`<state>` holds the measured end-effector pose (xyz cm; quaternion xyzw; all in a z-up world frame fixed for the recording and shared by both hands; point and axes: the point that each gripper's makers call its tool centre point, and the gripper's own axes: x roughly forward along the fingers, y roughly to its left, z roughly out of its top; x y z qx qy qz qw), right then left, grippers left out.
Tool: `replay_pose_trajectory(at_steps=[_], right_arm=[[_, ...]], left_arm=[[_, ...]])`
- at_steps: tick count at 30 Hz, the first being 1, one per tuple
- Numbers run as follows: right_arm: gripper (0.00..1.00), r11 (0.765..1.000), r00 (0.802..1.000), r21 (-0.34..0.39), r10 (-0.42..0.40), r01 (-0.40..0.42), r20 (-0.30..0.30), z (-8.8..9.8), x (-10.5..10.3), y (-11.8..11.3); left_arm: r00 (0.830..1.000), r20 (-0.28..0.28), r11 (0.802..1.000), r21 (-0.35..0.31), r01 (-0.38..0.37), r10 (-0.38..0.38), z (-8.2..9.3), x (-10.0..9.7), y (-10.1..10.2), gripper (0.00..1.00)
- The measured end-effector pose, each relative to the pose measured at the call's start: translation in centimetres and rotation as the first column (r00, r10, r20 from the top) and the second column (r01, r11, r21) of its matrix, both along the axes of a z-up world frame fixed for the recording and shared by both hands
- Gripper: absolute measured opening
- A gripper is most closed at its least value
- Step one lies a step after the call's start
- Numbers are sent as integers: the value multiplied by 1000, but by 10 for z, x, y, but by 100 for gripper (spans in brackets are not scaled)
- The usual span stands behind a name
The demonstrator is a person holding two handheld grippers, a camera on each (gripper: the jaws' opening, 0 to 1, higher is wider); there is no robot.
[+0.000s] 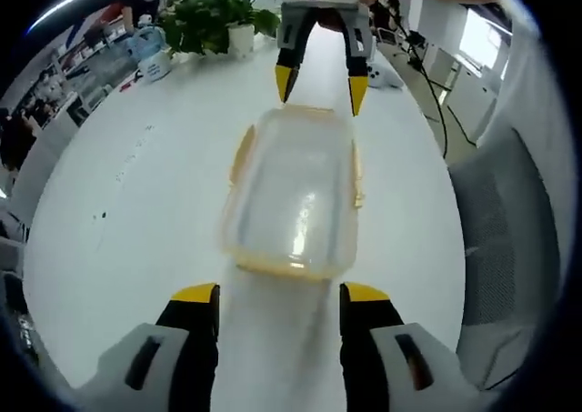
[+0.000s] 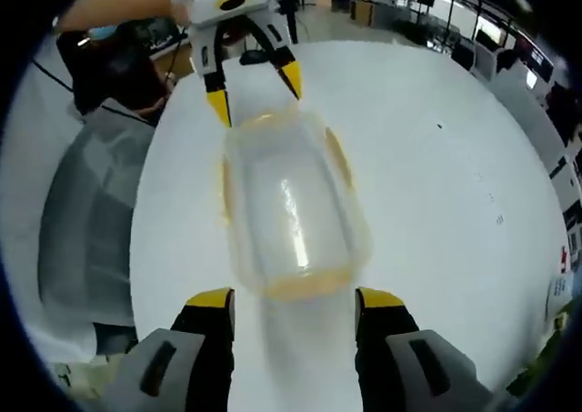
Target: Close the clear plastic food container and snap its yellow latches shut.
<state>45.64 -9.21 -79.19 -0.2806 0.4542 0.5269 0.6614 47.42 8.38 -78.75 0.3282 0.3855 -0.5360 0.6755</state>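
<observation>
A clear plastic food container [image 1: 296,189] with its lid on and yellow latches along its edges lies on the white table [image 1: 136,185]. My left gripper [image 1: 280,294] is open just short of its near end, touching nothing. Beyond the container's far end, my right gripper [image 1: 322,83] is open too. In the right gripper view the same container [image 2: 291,203] lies between my open right gripper [image 2: 296,298] and the open left gripper [image 2: 257,89]. A yellow side latch [image 2: 338,157] shows on its right edge.
A potted plant [image 1: 223,16], a bottle and small items stand at the table's far left end. A grey chair [image 1: 509,212] stands beside the table's right edge, seen again as the grey chair [image 2: 86,221]. A person's arm [image 2: 118,3] holds the far gripper.
</observation>
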Motion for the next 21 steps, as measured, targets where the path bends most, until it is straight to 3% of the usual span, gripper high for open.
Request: replay_pose_trajectory(at_steps=[2,7,10,15,17,21], right_arm=[[53,997,999,54,-51,51,-4,6,3,9],[53,992,993,33,-120,121,-14,8,6,10],[54,980,981,49,-189,192,-51,7,7,12],[53,967,967,26,-254,254,-17,6,15,8],[53,951,951,28,-306,307,-48,6,14,8],[53,943,942,23,-331,332,-46,6,15,9]], left_arm=[[999,8,999,-14,-42,42,3,2,-1,51],[993,-36,992,-54,-114,112,6,-2,-5,52],[978,-65,975,-88,-202,197,9,0,-7,51],[953,-77,944,-131,-303,295,14,7,-9,51],[929,-116,918,-156,-365,350,18,8,-14,51],[925,-99,913,-157,-378,366,19,9,-18,51]])
